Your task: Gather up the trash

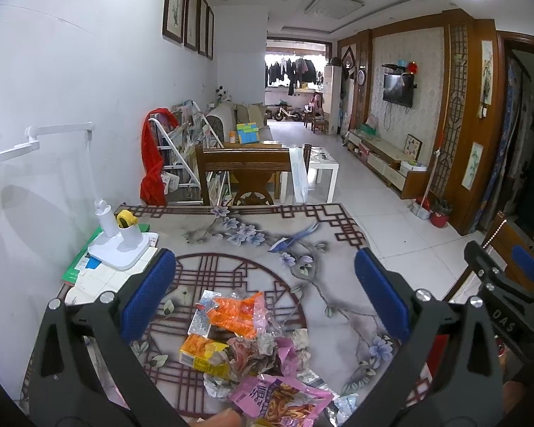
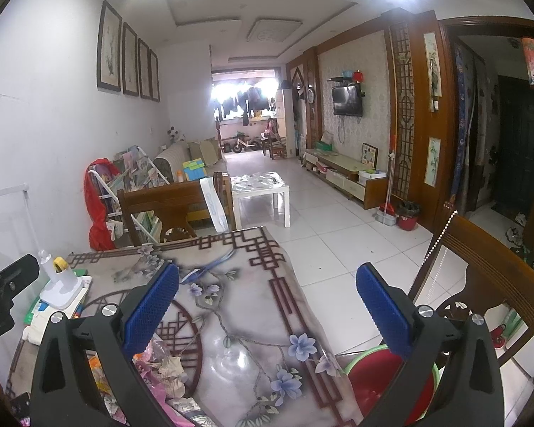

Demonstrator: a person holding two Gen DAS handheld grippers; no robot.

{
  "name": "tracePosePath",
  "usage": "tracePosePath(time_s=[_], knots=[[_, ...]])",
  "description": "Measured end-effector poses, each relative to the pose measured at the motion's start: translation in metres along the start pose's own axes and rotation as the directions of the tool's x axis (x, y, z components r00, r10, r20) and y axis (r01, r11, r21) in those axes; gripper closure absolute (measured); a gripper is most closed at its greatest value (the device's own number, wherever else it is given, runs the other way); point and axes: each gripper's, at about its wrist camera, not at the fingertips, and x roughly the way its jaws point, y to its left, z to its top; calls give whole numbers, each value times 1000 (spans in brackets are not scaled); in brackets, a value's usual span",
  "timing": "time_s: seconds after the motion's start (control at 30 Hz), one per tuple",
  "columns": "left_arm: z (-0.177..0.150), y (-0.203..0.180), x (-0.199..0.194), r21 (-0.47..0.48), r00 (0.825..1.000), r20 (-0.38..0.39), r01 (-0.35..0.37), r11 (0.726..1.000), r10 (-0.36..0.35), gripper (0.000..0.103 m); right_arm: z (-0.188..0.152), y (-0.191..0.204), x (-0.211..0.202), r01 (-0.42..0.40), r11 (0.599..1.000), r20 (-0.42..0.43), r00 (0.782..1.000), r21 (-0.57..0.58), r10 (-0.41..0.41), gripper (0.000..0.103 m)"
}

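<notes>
This is a home, a long living room with a dining corner. On the left wall hang four framed pictures, and under them stands a sofa. On the right wall is a television above a low cabinet. A white coffee table stands on the tiled floor. Far back, clothes hang on a balcony.

Table under a cloth printed with flowers and lattice. White desk lamp at its left edge, base on papers, a yellow tape roll just beside it. Wooden chair at the far side. Behind: white coffee table, wall TV, 4 framed pictures.
</notes>
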Motion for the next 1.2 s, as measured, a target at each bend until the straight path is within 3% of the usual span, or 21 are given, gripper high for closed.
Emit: tracePosePath(time_s=[1.2], knots=[[-3, -2, -2, 1, 1000, 3, 4, 1000, -4, 4, -1, -1, -1, 1, 1000, -2, 1000, -4, -1, 7]])
